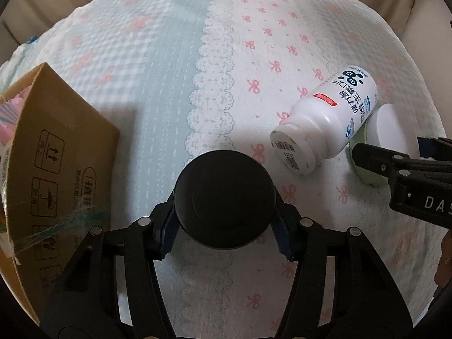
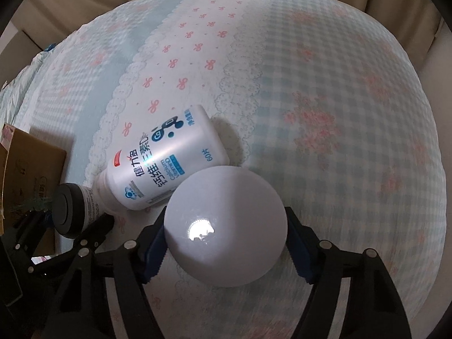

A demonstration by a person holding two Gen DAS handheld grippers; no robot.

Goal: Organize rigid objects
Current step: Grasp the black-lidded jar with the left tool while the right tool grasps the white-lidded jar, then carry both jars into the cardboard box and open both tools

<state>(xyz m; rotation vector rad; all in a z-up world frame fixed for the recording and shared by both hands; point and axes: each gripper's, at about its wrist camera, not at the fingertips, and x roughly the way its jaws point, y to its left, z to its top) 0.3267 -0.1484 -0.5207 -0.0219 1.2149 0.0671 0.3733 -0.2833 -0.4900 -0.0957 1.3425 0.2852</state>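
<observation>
Black-lidded jar [image 1: 224, 197] is sitting clamped in the left gripper [image 1: 226, 226] jaws, probably heading for the cardboard box [image 1: 56, 152]. Right gripper [image 2: 226, 243] jaws are gripping the white-lidded jar [image 2: 226, 226] beside the white bottle [image 2: 166, 166] lying on the bed [image 2: 339, 113].

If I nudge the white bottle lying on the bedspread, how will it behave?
The white bottle lies on its side and is round, so it would probably roll sideways, though the soft bedspread may slow it. Its glossy plastic looks rigid and perhaps slippery to pinch. It lies close against the white-lidded jar, so a nudge may bump that.
</observation>
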